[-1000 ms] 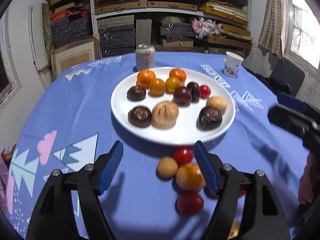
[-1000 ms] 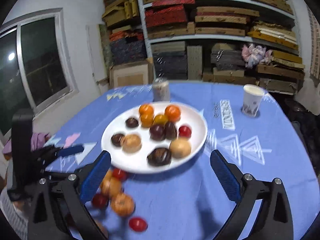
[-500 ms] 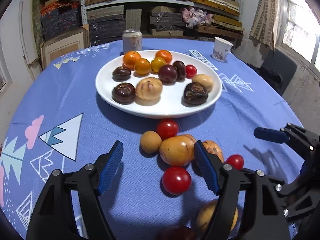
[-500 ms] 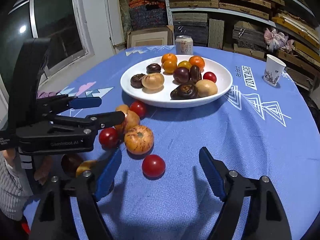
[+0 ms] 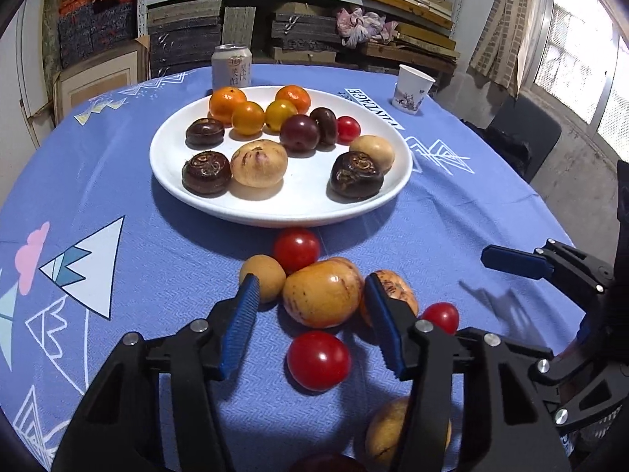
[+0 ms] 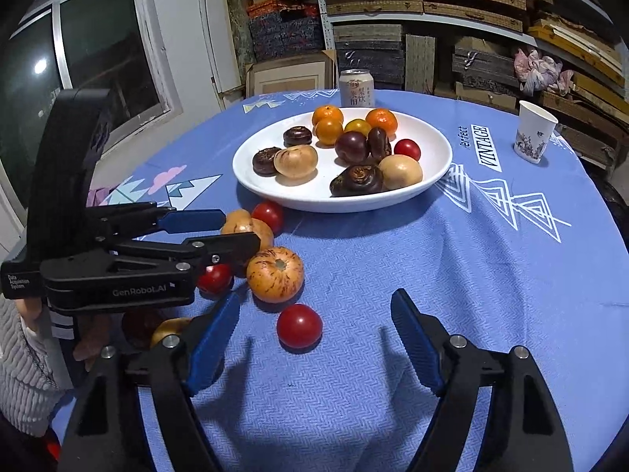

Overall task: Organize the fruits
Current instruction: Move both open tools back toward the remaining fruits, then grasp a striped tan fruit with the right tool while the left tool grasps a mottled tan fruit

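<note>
Both grippers sit lower and nearer the loose fruit than a second ago, the plate receding toward the far half of each view. Left gripper (image 5: pixel 312 295): jaws have just been closing and now bracket a yellow fruit (image 5: pixel 322 293); pads stand close to its sides, but contact cannot be confirmed, so it counts as not yet gripped. Right gripper (image 6: pixel 314 340): jaws narrowed from their widest, standing apart over bare cloth, nothing between them; a red tomato (image 6: pixel 299 325) lies just beyond the tips. Near items, left wrist view: one tomato (image 5: pixel 318 360) between the left fingers, nearer than the yellow fruit; a tan fruit (image 5: pixel 393 432) partly hidden behind the right finger. Middle items: small tan ball (image 5: pixel 264 275) left of the yellow fruit, touching it; striped fruit (image 6: pixel 275 273) right of it; another tomato (image 5: pixel 297 249) beyond, just short of the plate rim. Far items: white plate (image 5: pixel 298 206) carrying oranges, dark fruits, pale fruits and one tomato; can (image 5: pixel 232 67) behind the plate; paper cup (image 5: pixel 412 88) far right. All on a blue tablecloth (image 5: pixel 118 181). Judgement: the left side is committing to a pick of the yellow fruit, presumably bound for the plate; several loose fruits remain, so the sorting is only partway done.
</note>
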Motion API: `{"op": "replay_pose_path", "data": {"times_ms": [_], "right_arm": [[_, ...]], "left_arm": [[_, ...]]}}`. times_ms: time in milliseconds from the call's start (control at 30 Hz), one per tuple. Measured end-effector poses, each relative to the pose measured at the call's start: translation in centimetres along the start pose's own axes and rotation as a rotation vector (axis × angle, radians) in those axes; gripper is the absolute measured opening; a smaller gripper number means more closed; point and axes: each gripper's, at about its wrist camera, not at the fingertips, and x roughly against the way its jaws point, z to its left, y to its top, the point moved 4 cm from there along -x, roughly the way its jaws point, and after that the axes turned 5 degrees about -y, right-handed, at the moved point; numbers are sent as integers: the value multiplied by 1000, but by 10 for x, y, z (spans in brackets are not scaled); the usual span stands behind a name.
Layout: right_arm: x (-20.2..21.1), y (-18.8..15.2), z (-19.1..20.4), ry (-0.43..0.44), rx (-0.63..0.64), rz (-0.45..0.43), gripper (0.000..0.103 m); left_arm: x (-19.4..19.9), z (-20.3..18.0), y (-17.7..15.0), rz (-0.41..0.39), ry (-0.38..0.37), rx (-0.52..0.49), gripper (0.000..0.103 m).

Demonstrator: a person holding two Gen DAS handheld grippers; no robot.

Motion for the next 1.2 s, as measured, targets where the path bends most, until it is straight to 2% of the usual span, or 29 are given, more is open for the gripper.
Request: {"op": "replay_pose_path", "data": {"times_ms": [100,167,233,400,500,533,600,633,700,800,867,900,933,1033,1200], "right_arm": [[1,1,-1,-3,-4,-7,80],[2,2,-2,-7,-5,-11,80],[5,3,-4,-11,-12,-19,80],[13,9,-21,-12,-79,-51,80],[15,11,-29,-8,-109,-60,80],[16,12,-31,-8,-114,-63,80],[18,12,-33,-6,-123,-67,80],[19,12,-34,-3,-128,-69,80],[19,13,-35,0,-131,-70,80],[20,14,-35,1,-127,-73,80],[20,14,-35,1,-121,-74,80],[20,15,-35,0,-121,-75,80],[20,15,-36,-2,-123,-77,80],[21,16,-40,-4,-140,-79,80],[18,14,-41,-10,-140,-63,80]], "left_arm": [[-3,-3,1,-8,-10,-5,61],[-3,-5,1,9,-80,20,69],[-3,-14,-1,24,-129,2,67],[-3,-24,-3,20,-134,-38,62],[-3,-20,-3,40,-154,-23,61],[-2,-17,-3,51,-163,-21,57],[-1,-8,-3,62,-141,-5,52],[-4,-1,-3,59,-94,-8,55],[-3,-1,0,51,-91,-11,54],[-5,-14,-3,43,-33,-92,56],[-7,-24,-3,27,10,-150,53],[-11,-27,-4,47,-6,-157,51],[-19,-28,-7,100,-42,-149,50],[-18,-32,-10,92,-3,-192,49],[-12,-16,-5,87,-64,-85,44]]}}
